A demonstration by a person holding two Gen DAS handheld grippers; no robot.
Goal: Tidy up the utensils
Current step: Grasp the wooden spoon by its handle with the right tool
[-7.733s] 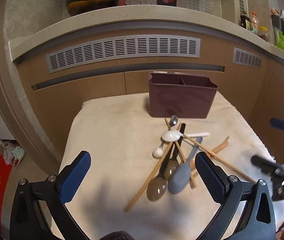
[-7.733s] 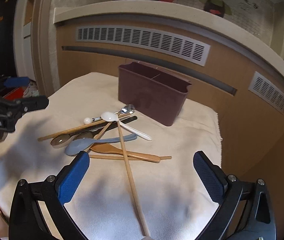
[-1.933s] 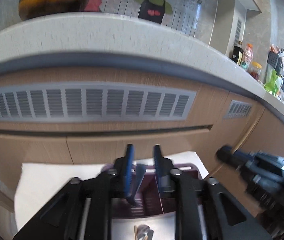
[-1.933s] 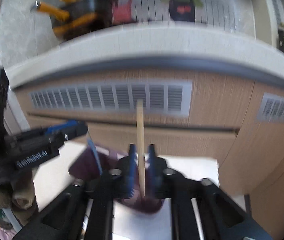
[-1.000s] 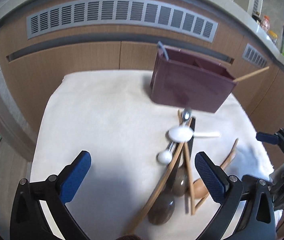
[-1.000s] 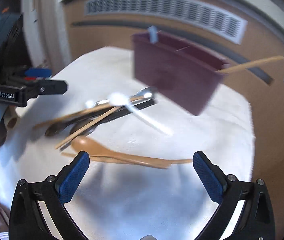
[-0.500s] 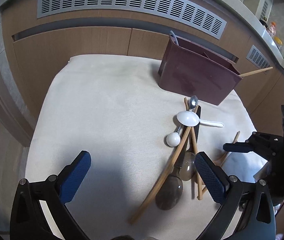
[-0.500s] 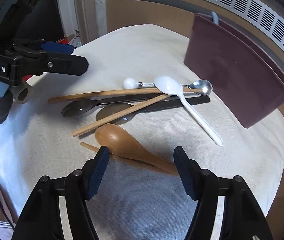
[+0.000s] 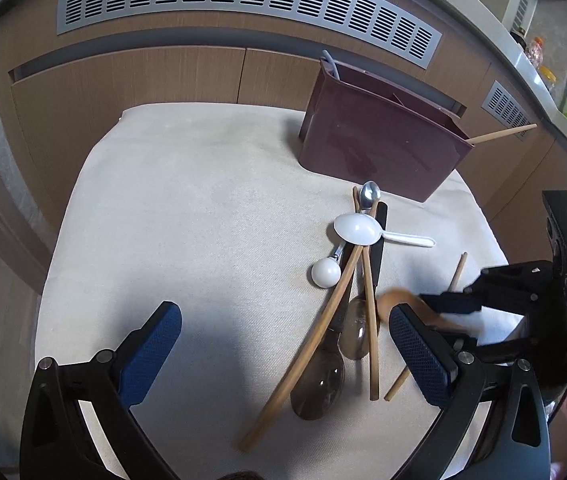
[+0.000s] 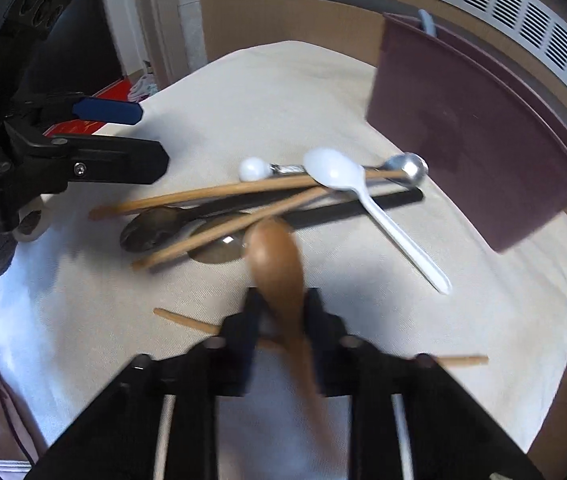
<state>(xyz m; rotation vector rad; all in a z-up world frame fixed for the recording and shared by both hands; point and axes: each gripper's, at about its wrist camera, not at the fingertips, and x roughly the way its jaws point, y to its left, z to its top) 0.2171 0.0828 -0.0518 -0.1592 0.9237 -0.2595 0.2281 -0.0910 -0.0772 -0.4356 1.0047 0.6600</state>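
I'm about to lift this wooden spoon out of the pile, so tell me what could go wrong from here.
1. The right hand-held gripper pinches the wooden spoon near its bowl, so the long handle could swing or slip.
2. The spoon's bowl sits close to a chopstick and the dark spoons; lifting may drag them.
3. A loose chopstick lies under the fingers and could get nudged along the cloth.
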